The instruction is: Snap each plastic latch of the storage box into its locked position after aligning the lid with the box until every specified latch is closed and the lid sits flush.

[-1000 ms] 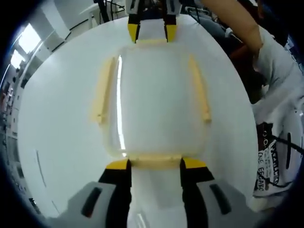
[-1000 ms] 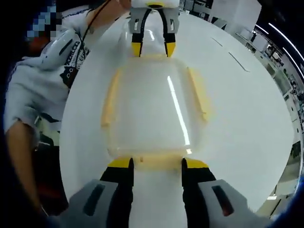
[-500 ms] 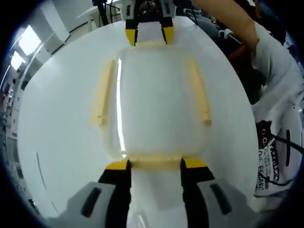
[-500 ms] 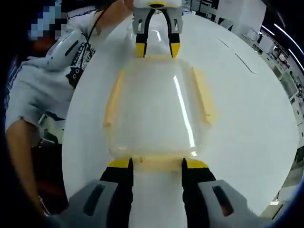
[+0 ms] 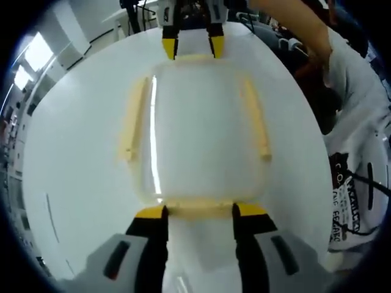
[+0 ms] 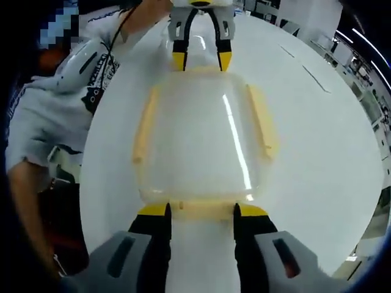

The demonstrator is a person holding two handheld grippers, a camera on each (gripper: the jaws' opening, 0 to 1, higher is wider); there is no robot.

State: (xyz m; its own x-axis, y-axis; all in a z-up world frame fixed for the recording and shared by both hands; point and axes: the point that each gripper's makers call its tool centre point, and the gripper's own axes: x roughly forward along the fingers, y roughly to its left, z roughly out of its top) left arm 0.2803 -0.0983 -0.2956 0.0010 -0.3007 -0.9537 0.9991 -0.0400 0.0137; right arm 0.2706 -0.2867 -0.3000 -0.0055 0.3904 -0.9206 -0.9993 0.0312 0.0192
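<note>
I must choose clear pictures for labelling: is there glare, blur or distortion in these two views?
Left gripper view: a bright glare streak runs down the lid near its left edge; fisheye bends the white table round. Right gripper view: a similar streak crosses the lid right of centre; latches stay readable, edges soft.

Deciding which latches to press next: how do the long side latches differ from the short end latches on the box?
On the translucent plastic storage box, the long pale-yellow side latches are flared outward; the short end latches lie tight against the lid edge. Side latches are untouched; each end latch sits between the jaws of a hand-held gripper. All are pale yellow plastic.
</note>
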